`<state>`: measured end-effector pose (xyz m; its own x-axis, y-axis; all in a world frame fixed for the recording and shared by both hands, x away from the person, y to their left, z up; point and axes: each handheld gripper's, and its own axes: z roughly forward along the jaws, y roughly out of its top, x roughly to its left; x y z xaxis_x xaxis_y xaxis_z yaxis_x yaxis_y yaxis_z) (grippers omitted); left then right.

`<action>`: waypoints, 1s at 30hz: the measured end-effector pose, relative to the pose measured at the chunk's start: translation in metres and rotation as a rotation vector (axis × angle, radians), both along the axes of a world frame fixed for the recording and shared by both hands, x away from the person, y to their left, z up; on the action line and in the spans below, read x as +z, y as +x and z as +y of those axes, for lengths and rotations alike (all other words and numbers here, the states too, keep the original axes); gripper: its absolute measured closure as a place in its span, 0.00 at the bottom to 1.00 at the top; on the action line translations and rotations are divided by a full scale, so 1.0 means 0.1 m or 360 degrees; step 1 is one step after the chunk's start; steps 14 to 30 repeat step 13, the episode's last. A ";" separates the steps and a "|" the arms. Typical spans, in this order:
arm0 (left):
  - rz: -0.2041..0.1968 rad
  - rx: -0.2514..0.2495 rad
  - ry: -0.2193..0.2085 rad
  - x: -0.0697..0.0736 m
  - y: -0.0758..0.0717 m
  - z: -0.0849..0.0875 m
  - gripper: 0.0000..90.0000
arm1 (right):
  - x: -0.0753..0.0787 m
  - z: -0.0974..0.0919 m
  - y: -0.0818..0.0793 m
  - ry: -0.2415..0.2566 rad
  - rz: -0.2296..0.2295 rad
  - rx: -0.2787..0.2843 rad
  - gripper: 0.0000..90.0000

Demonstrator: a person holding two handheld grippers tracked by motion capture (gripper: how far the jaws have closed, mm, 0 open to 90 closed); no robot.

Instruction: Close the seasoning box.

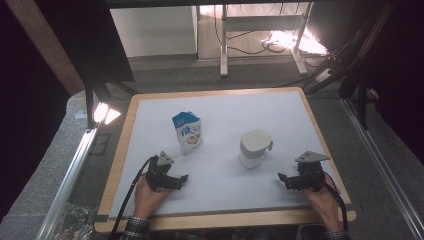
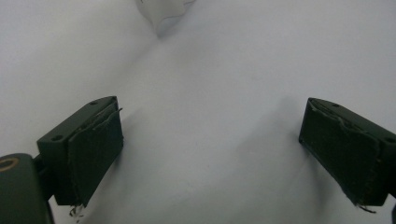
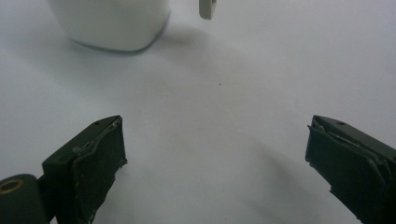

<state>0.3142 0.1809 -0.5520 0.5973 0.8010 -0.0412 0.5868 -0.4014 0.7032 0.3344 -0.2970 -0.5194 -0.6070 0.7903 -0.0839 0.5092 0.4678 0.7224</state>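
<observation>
On the white bench, right of centre — one white mug, upright, open mouth up, handle projecting toward the far right side; long axis vertical. In the right gripper view its base sits at top left with the handle tip hanging just beside it. It stands near the right gripper, not touching it.

Right gripper: held low over the bench at the near right edge, fingers wide apart, nothing between them, aimed left toward the mug.

Left gripper: near left, fingers likewise spread and empty, aimed right.

Further item — blue-and-white pouch, standing, slightly tilted, left of the mug and well apart from it; long axis close to vertical.

Risks, as judged:
- A low sideways approach could knock the mug's wall before the fingers straddle it — a light empty mug would slide or tip.
- Closing on the smooth, rounded body off-centre could let it twist out.
- The handle, on the far side, is easy to miss or clip.
</observation>
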 end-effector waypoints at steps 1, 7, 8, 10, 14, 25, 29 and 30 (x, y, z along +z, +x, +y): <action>0.0000 0.0000 0.0000 0.00 0.00 0.00 0.07 | -0.03 0.00 0.00 0.0006 0.0006 -0.0002 0.05; 0.0000 0.0000 0.0000 0.00 0.00 0.00 0.07 | -0.10 0.00 0.01 -0.0008 0.0031 -0.0012 0.05; -0.0001 0.0000 0.0000 0.00 0.00 0.00 0.07 | -0.10 0.00 0.02 -0.0003 0.0038 -0.0012 0.05; 0.0000 0.0000 0.0000 0.00 0.00 0.00 0.07 | -0.11 -0.01 0.03 0.0019 0.0067 -0.0014 0.05; 0.0002 0.0001 -0.0002 0.00 0.00 0.00 0.07 | -0.11 -0.01 0.03 0.0017 0.0063 -0.0013 0.05; 0.0002 0.0001 -0.0002 0.00 0.00 0.00 0.07 | -0.11 -0.01 0.03 0.0017 0.0063 -0.0013 0.05; 0.0002 0.0001 -0.0002 0.00 0.00 0.00 0.07 | -0.11 -0.01 0.03 0.0017 0.0063 -0.0013 0.05; 0.0002 0.0001 -0.0002 0.00 0.00 0.00 0.07 | -0.11 -0.01 0.03 0.0017 0.0063 -0.0013 0.05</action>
